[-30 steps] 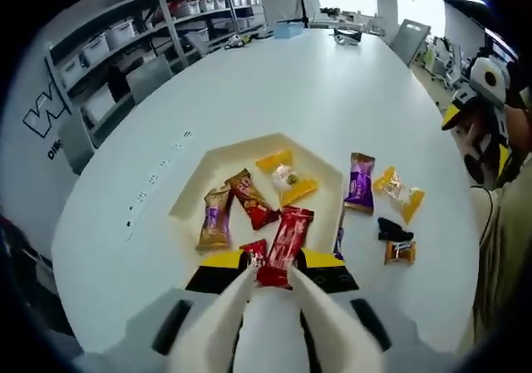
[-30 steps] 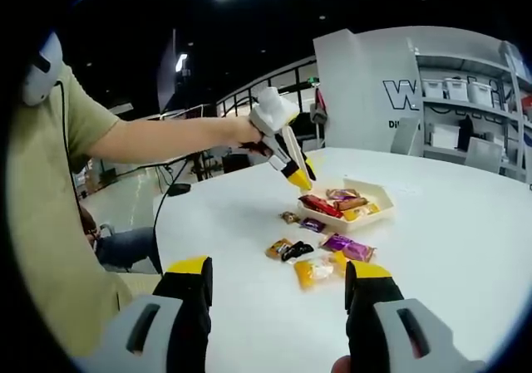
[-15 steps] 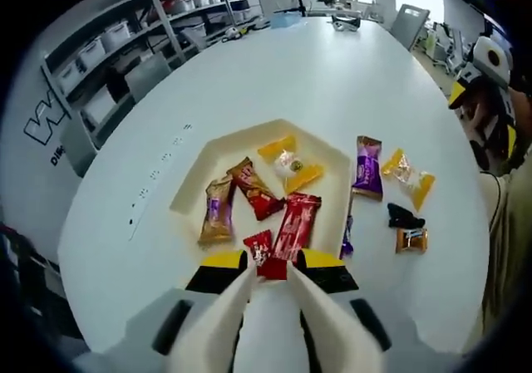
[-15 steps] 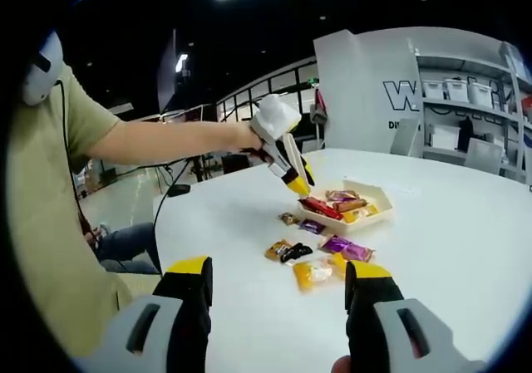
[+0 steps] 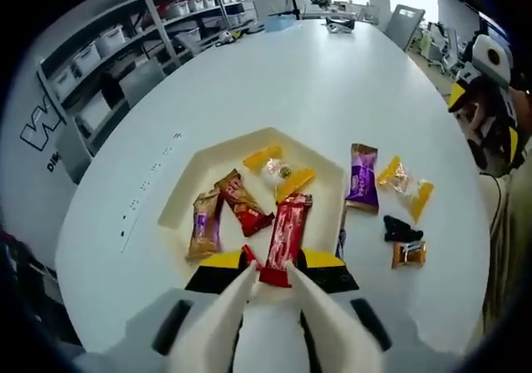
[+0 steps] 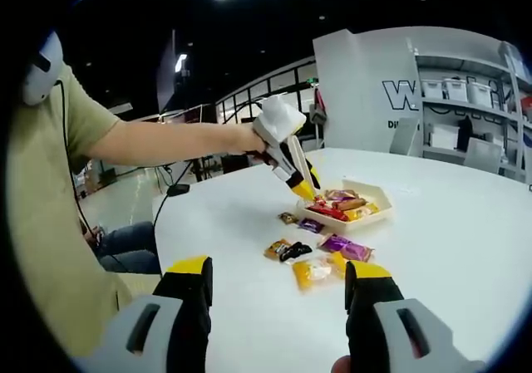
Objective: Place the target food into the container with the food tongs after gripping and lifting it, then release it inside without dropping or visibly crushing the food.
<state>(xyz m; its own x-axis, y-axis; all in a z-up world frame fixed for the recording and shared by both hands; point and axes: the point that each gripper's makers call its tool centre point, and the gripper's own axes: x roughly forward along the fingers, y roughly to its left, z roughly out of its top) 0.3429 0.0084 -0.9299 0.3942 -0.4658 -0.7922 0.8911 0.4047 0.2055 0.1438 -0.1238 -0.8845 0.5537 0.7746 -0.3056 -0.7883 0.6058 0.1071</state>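
A long red snack bar (image 5: 285,236) runs from between my left gripper's (image 5: 273,265) narrow jaws to the near rim of the cream tray (image 5: 208,161). The left gripper is shut on the bar's near end. A small red packet (image 5: 249,255) lies beside the left jaw. In the tray lie a brown-purple bar (image 5: 204,223), a red-brown bar (image 5: 241,203) and a yellow-ended candy (image 5: 278,172). From the right gripper view, the left gripper (image 6: 306,192) tilts down over the tray (image 6: 378,192), with the red bar (image 6: 328,213) at its tip. My right gripper (image 6: 278,282) is open and holds nothing.
Loose on the white table (image 5: 332,82) beside the tray are a purple packet (image 5: 362,178), a yellow-ended candy (image 5: 403,182), a black piece (image 5: 401,230) and an orange-brown sweet (image 5: 406,254). Shelves with bins (image 5: 100,49) stand beyond the table. A person's arm (image 6: 166,140) holds the left gripper.
The left gripper has dropped lower and moved toward the tray with the red bar. The right gripper has stayed still and open.
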